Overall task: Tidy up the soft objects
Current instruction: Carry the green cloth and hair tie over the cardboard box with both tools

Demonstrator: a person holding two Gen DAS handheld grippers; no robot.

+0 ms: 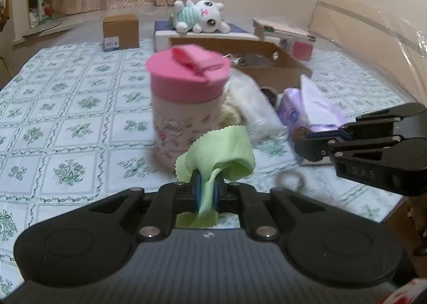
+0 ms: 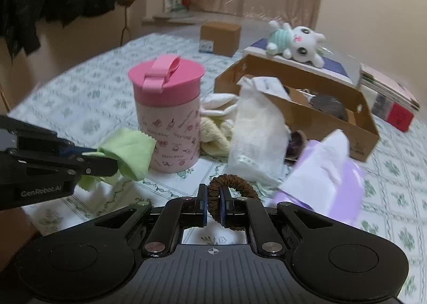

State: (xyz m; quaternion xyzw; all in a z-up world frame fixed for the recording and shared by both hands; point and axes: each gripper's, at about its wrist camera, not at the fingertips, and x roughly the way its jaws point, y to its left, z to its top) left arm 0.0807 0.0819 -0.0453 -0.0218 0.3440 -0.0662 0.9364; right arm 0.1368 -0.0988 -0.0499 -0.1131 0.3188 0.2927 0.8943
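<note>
Soft objects for sorting lie on a table spread with a green floral-print cloth (image 1: 66, 122). Left gripper (image 1: 207, 192), jaws closed, pinches a light green cloth with pinked edges (image 1: 221, 154), which hangs clear of the table in front of a pink-lidded cylindrical container (image 2: 168, 114). Right gripper (image 2: 213, 204), jaws nearly closed, pinches a brown fabric hair tie (image 2: 232, 184) whose loop stands up beyond the fingertips. Behind the container lie a cream knitted item (image 2: 213, 133), a white mesh pouch (image 2: 256, 133) and a purple tissue pack (image 2: 331, 170), all just beside an open brown cardboard tray (image 2: 315, 120). A white plush rabbit in a striped green top (image 2: 296, 42) rests on a flat box beyond the tray.

Step in hand, as judged: both small items are picked up and carried, not yet deposited. The next move likely calls for bringing each gripper over a receptacle, probably the tray, and opening the jaws so that cloth and tie drop inside without snagging on the pads.
</note>
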